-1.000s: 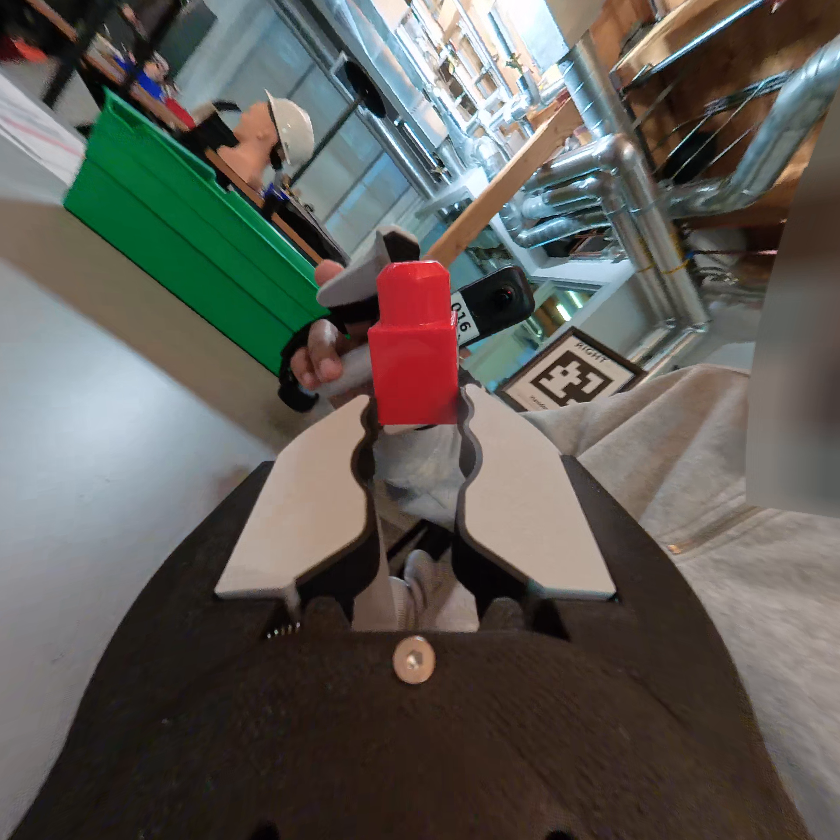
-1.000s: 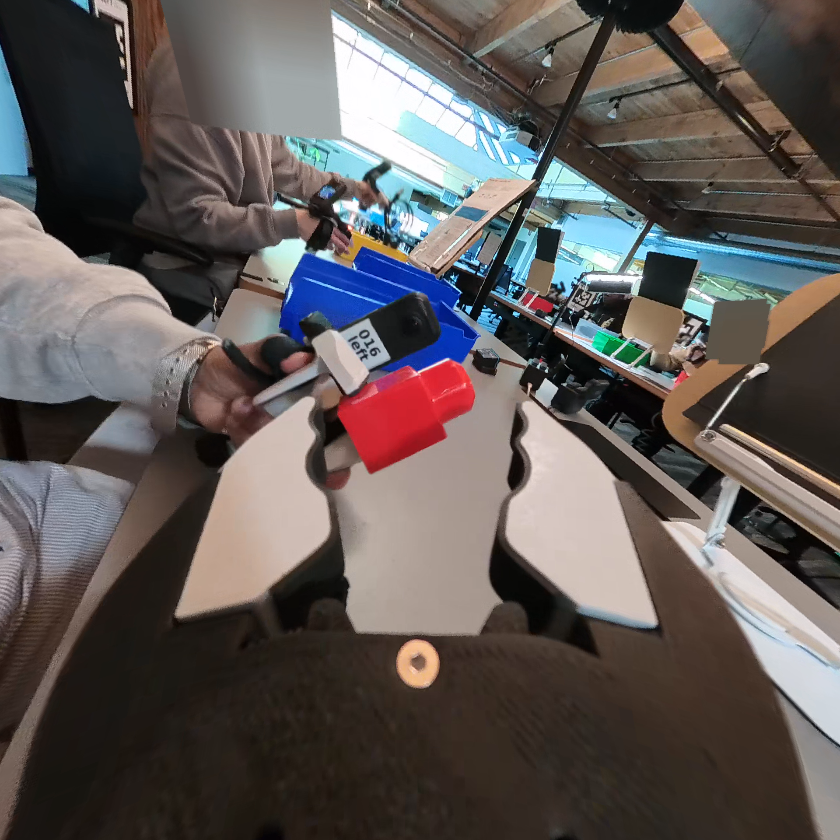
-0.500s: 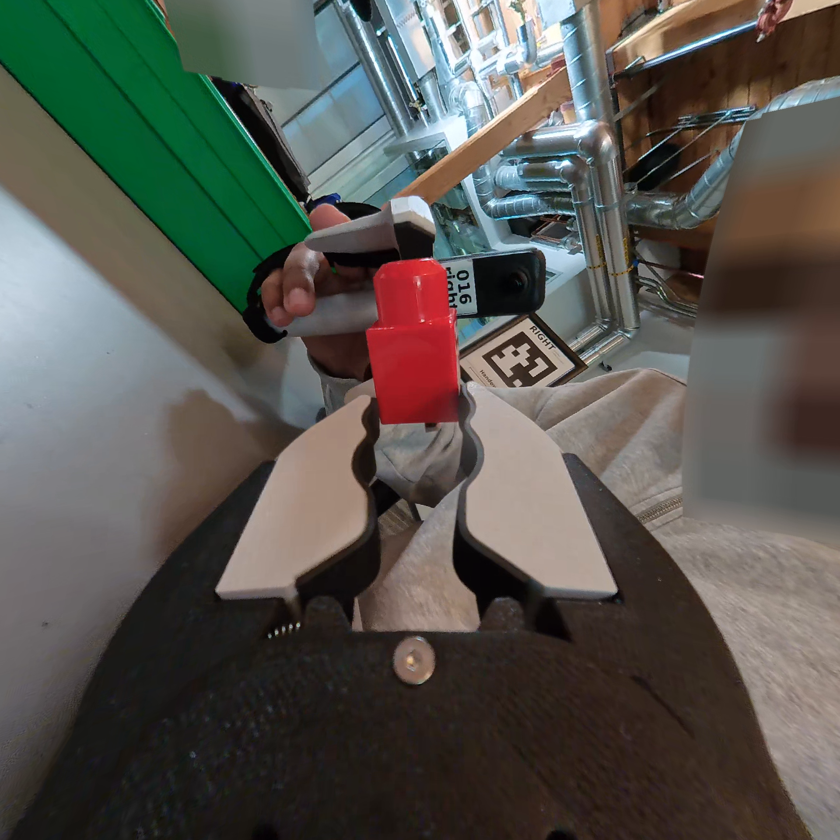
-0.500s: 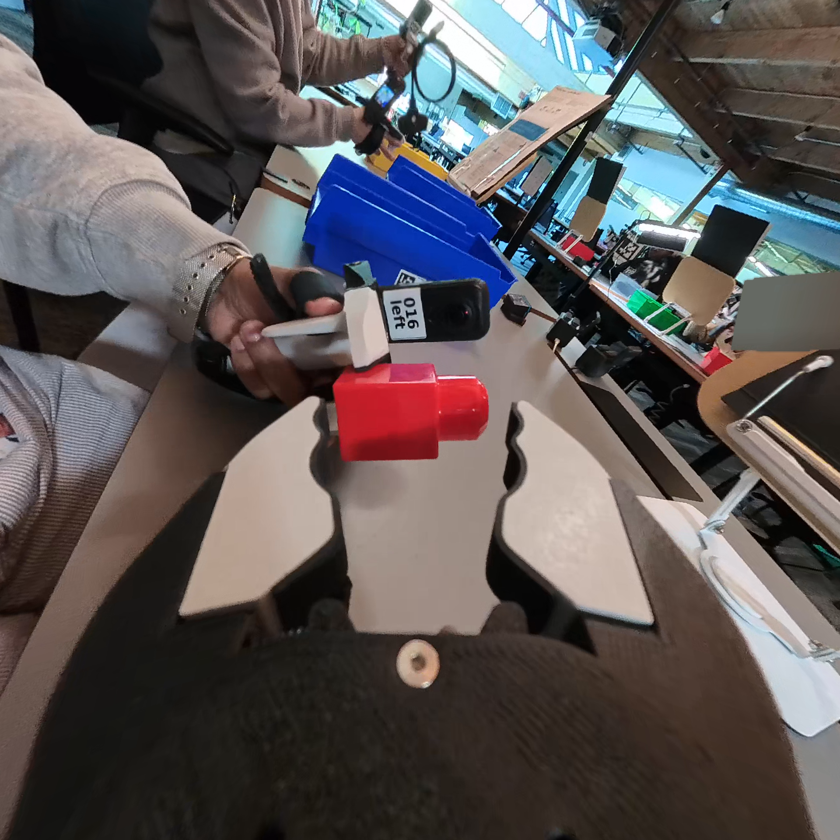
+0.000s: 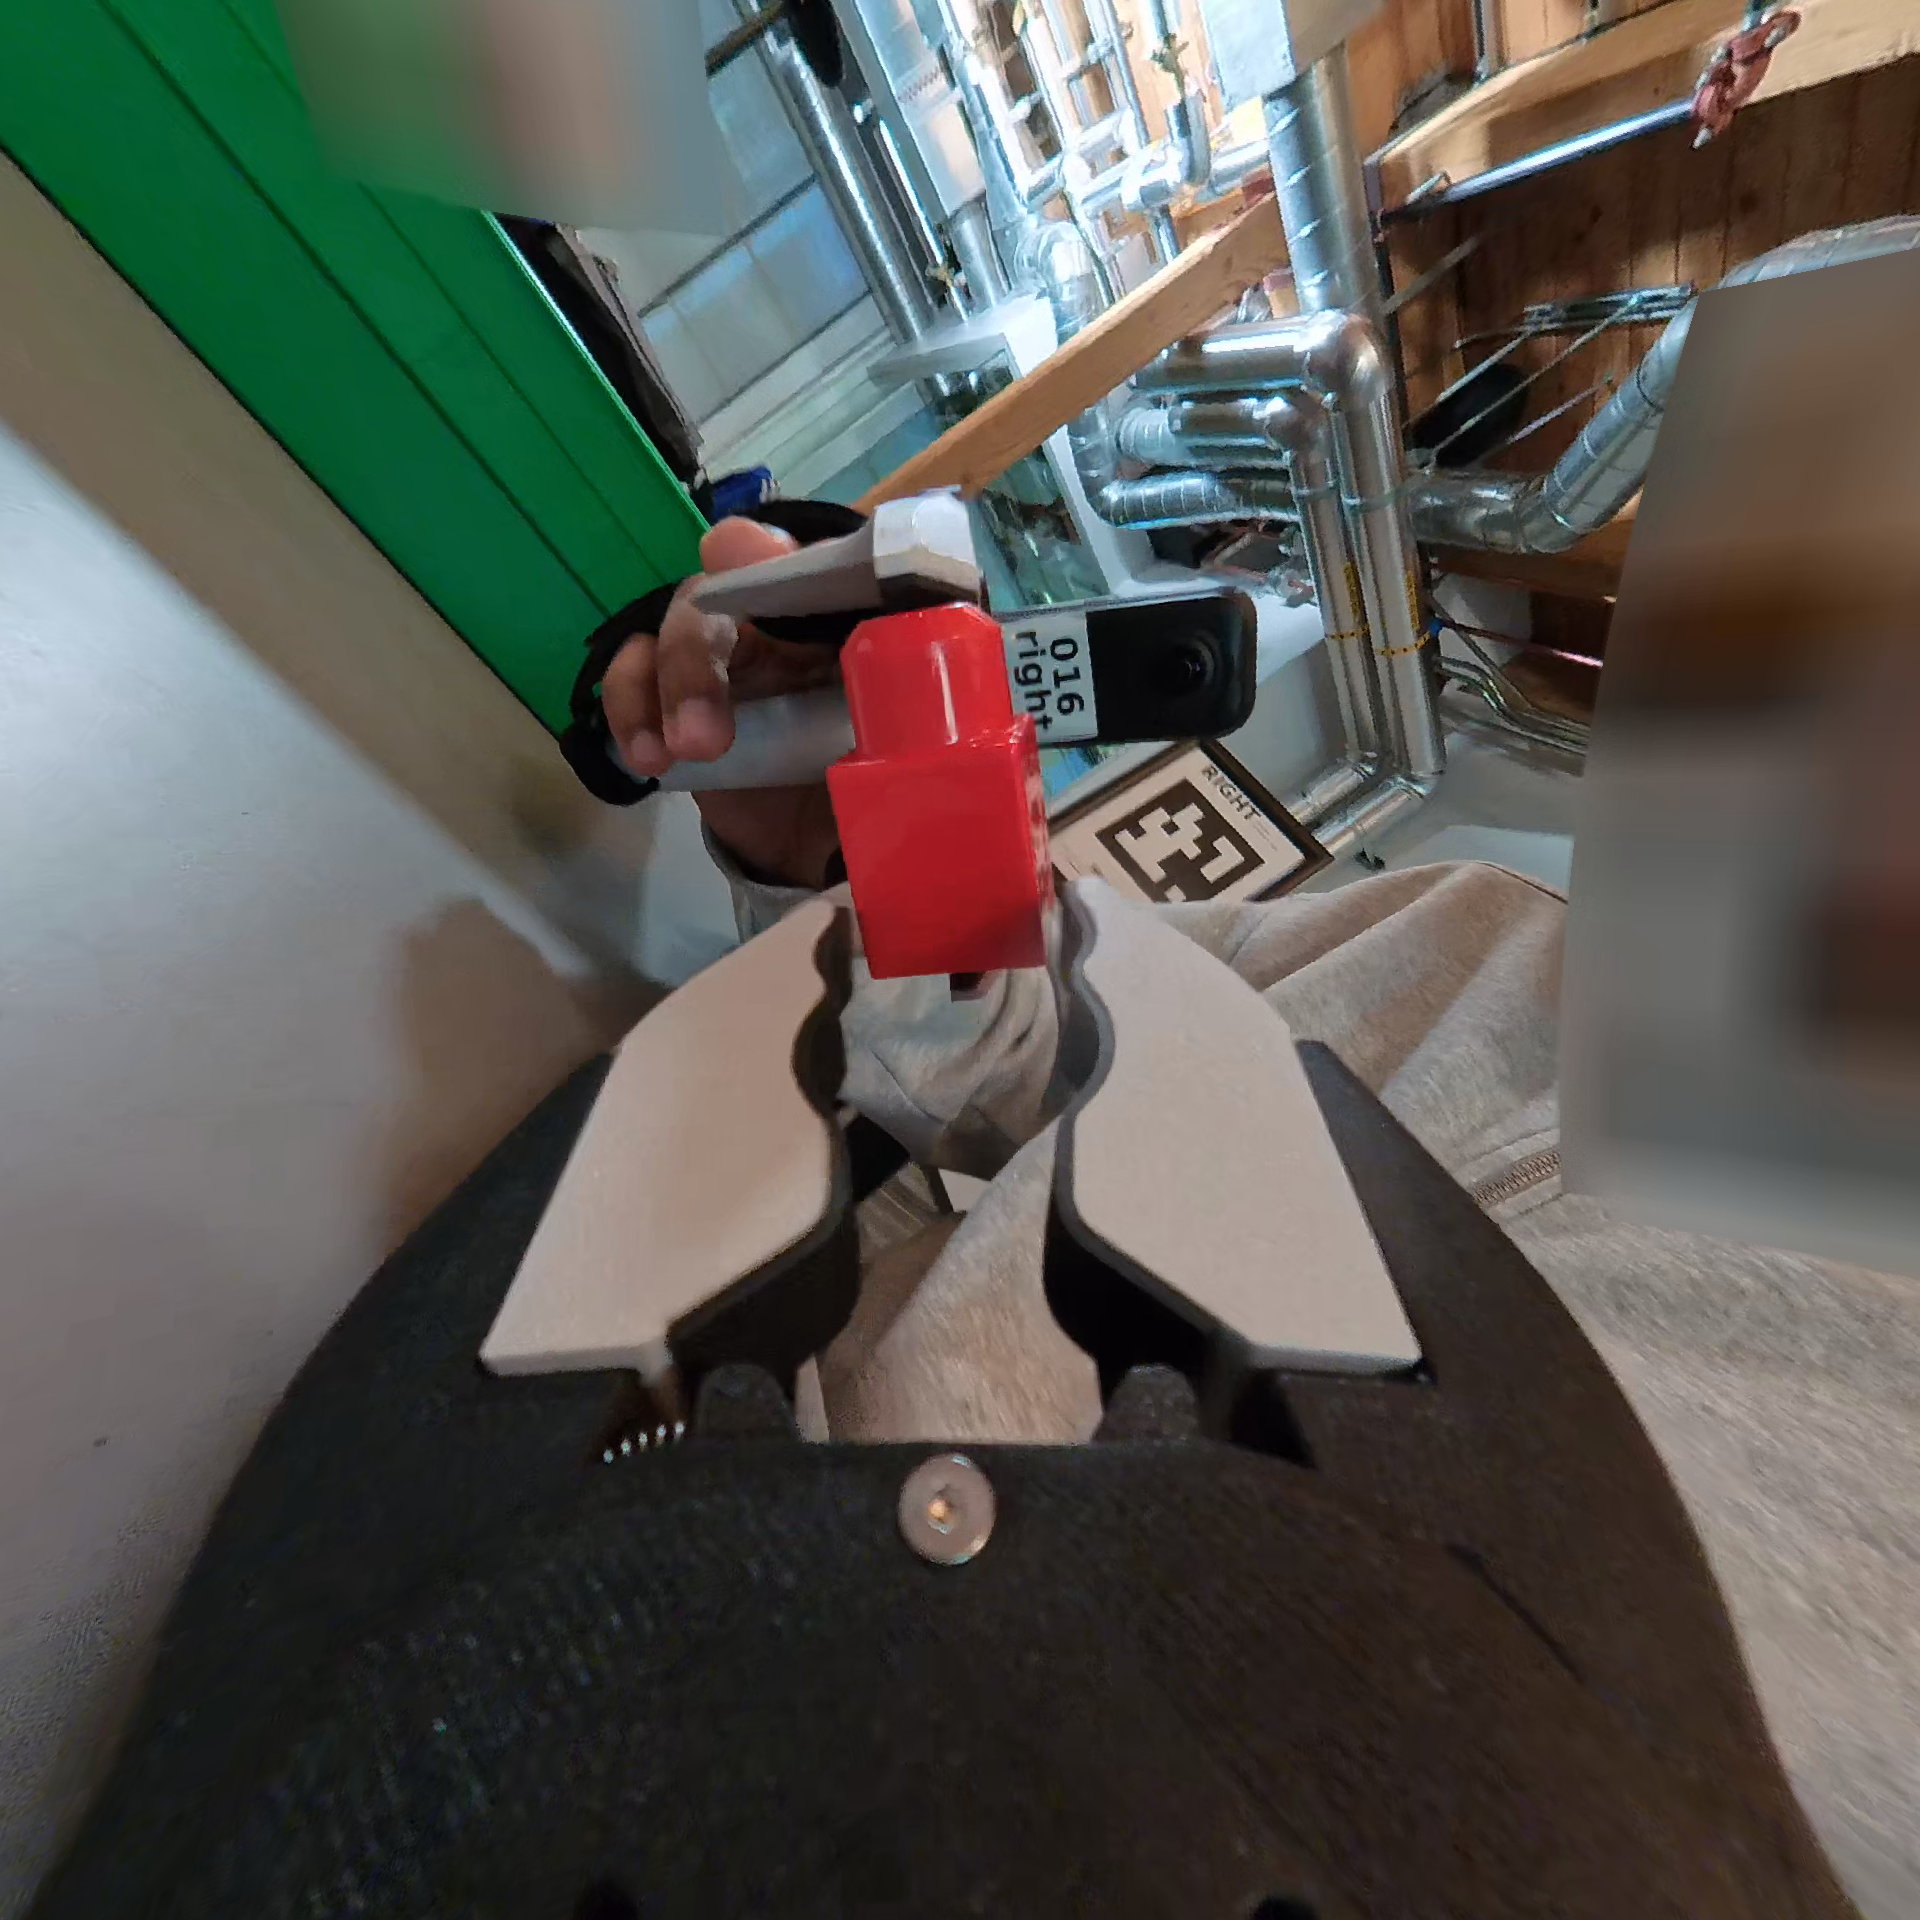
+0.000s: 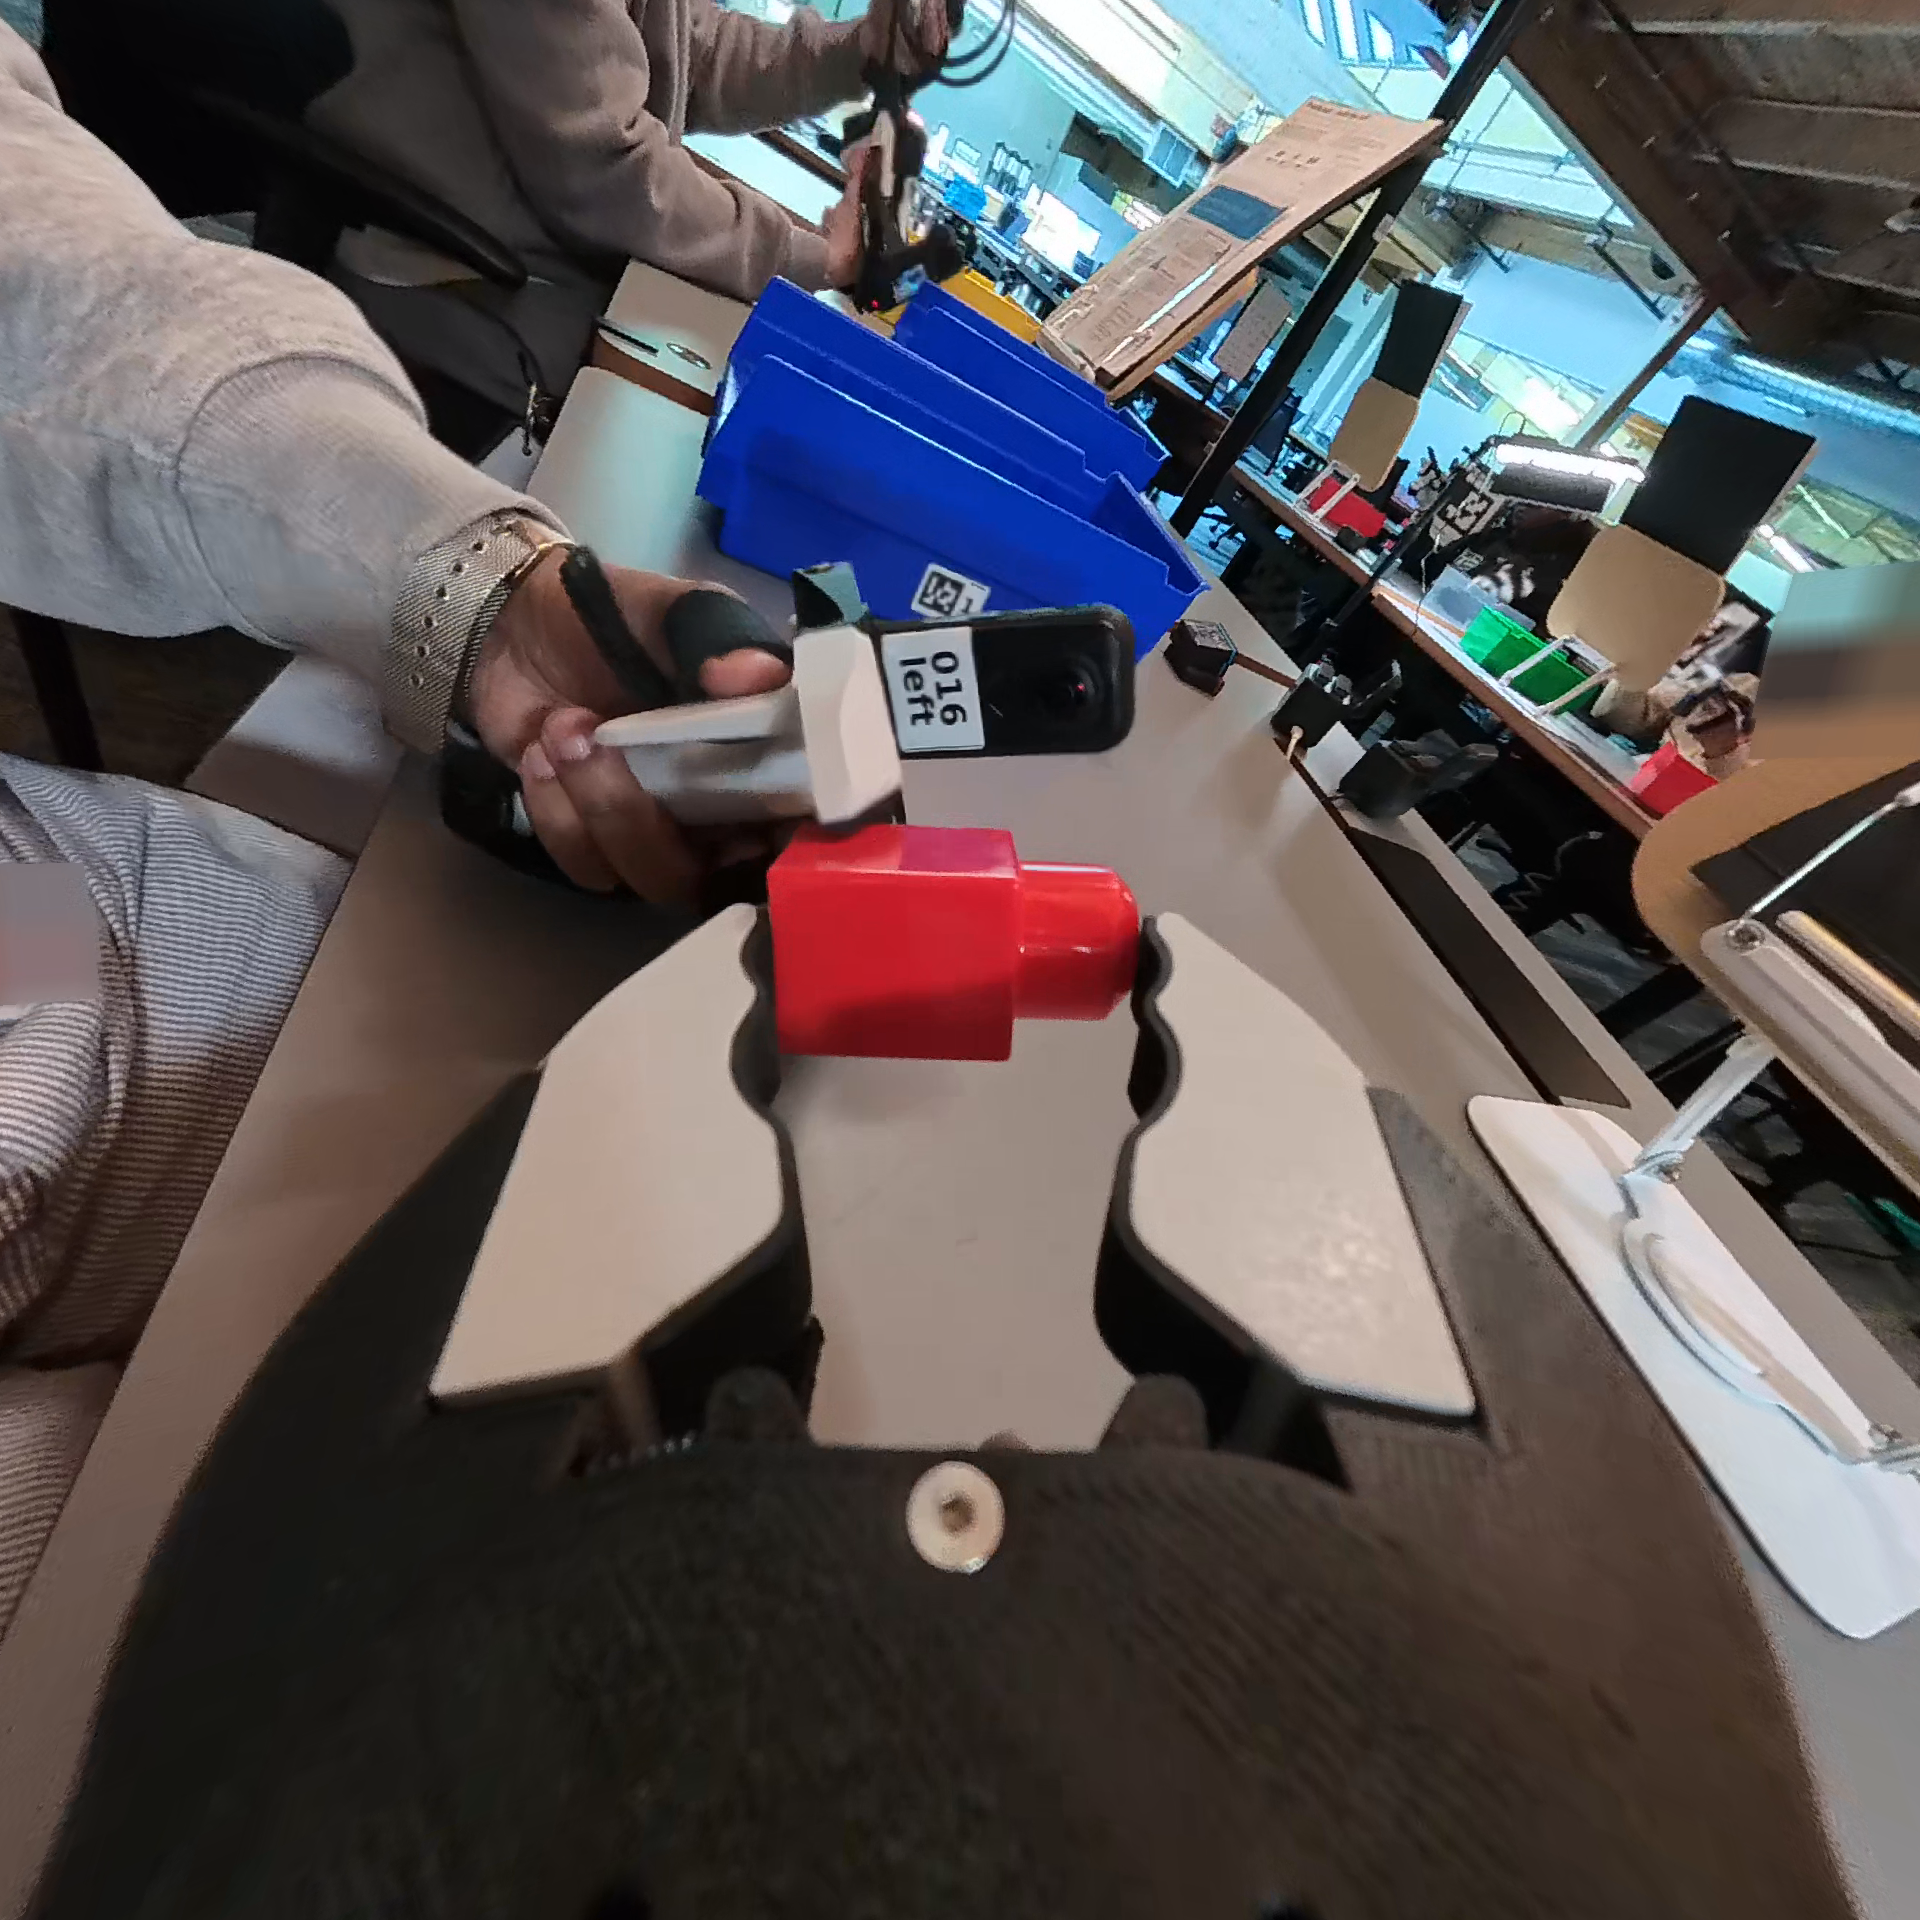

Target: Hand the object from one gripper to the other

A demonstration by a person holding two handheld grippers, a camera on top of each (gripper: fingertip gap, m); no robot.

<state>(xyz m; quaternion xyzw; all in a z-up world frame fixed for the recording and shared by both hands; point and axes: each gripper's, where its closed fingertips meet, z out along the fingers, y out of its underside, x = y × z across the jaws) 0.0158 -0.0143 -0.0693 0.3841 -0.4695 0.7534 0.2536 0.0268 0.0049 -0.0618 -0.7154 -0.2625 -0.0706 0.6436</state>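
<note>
Red block [image 6: 894,951] with cylindrical stub

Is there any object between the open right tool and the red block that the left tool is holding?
Nothing visible is in the way. The red block already lies between the fingers of the right tool, which stand open at its two ends. The left tool grips the block's square end.

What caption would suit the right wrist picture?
Right tongs closing around a red block that the left tongs hold above the table.
</note>
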